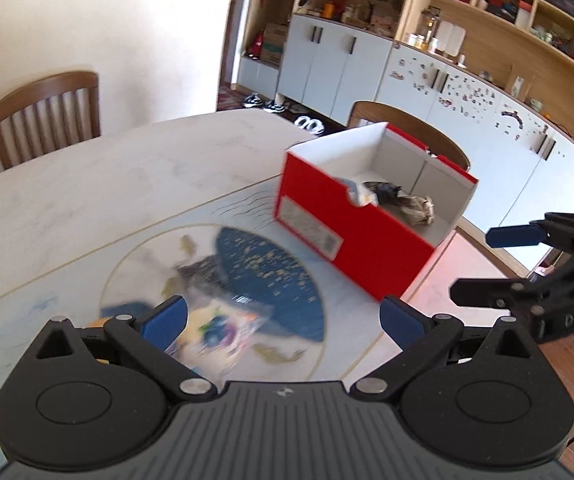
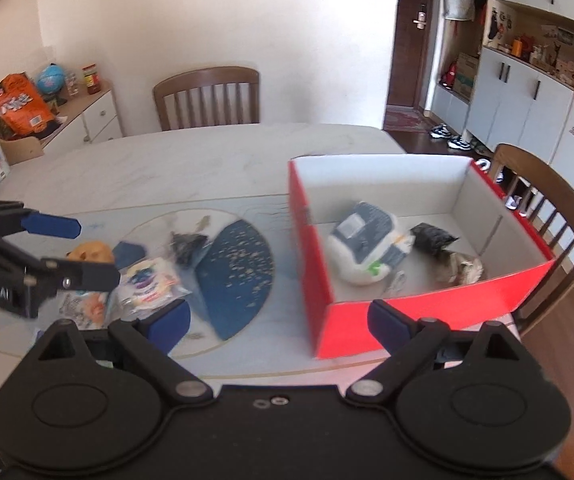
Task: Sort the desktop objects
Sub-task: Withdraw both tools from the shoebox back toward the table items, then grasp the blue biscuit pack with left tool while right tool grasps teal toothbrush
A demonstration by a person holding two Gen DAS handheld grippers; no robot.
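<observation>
Red box (image 2: 427,312) holds packets | loose packets (image 2: 147,284) on mat | both hand-held grippers (image 1: 283,320) (image 2: 279,320) wide open, empty

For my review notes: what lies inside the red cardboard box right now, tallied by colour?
White-and-blue soft pack: 1
Black crumpled bag: 1
Grey-brown crumpled wrapper: 1
Total: 3 in the red cardboard box. A small pale scrap beside the pack is too blurred to count.
</observation>
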